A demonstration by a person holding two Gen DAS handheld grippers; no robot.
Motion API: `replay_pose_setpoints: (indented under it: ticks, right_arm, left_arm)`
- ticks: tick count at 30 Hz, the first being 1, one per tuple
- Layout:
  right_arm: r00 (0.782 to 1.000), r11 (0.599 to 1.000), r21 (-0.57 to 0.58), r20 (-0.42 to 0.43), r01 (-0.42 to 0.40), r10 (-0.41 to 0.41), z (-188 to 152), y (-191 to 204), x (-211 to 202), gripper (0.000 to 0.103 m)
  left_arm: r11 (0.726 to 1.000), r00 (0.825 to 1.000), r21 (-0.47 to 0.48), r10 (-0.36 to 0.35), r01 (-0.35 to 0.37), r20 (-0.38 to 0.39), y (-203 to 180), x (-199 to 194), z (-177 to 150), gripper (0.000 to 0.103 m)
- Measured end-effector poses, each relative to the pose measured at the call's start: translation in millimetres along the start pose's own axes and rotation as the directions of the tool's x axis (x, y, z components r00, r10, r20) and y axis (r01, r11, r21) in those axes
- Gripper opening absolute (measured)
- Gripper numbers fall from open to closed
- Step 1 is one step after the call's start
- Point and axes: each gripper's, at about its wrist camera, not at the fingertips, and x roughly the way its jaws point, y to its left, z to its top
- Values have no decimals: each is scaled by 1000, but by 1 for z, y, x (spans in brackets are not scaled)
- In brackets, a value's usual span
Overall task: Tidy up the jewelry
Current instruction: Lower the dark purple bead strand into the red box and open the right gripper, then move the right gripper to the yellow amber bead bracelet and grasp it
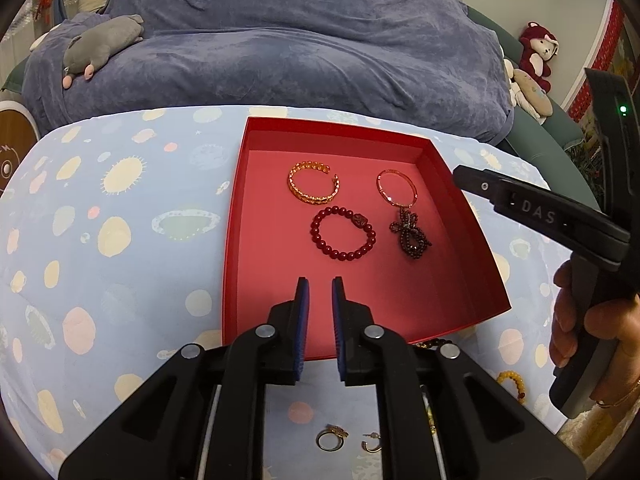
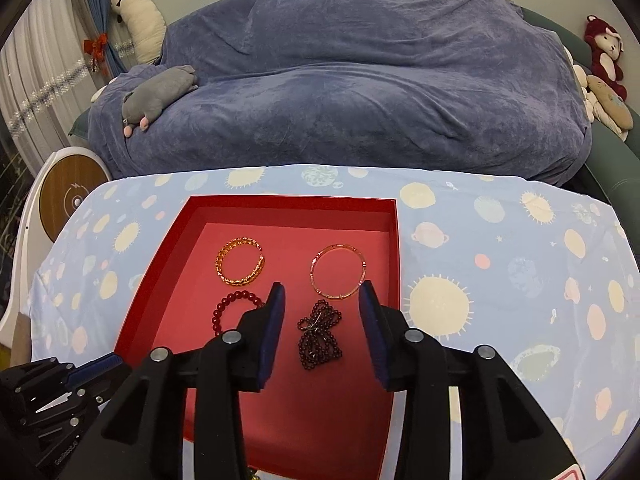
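Four pieces of jewelry lay inside a shallow red box point(image 2: 192, 216). A gold chain cuff point(image 2: 241, 261) and a thin rose-gold bangle point(image 2: 338, 272) sat beyond the right gripper point(image 2: 322, 294). A dark beaded strand point(image 2: 320, 334), bunched up, lay between its fingers without touching them; the jaws stood moderately apart and held nothing. A red bead bracelet point(image 1: 343, 235) rested just ahead of the left gripper point(image 1: 320, 285), whose jaws were parted by a narrow gap, also empty. Below that gripper, outside the box, a ring point(image 1: 331, 438) and a small earring point(image 1: 371, 443) lay on the pale blue planet-print cloth point(image 1: 120, 240). Behind the cloth sat a couch under a blue throw point(image 2: 360, 80), with a grey plush toy point(image 2: 160, 96) on it.
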Motion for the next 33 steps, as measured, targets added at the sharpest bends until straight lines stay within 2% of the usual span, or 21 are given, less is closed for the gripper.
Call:
replay_pose_setpoints:
  ticks: [3, 8, 10, 16, 27, 33]
  right_arm:
    - [1000, 1000, 13, 9, -1, 0, -9, -2, -16, 44]
    - [1000, 999, 36, 14, 8, -9, -35, -5, -46, 47]
    - [1000, 999, 29, 10, 20, -20, -48, -4, -57, 48]
    - [1000, 997, 67, -10, 30, -29, -88, -8, -86, 60]
    - [993, 988, 127, -91, 86, -75, -158, -20, -107, 67]
    - [984, 982, 146, -144, 124, -103, -188, -28, -101, 71]
  left_arm:
    - [1000, 1000, -4, 5, -5, 10, -2, -5, -3, 24]
    - [1000, 1000, 11, 18, -18, 12, -9, -15, -11, 26]
    - [999, 999, 19, 37, -38, 20, -13, -22, -16, 37]
    - [995, 995, 39, 93, -93, 21, -24, -35, -37, 50]
    - [987, 987, 23, 159, -159, -7, -27, -50, -82, 71]
    - [980, 980, 20, 197, -197, -20, -22, -53, -109, 77]
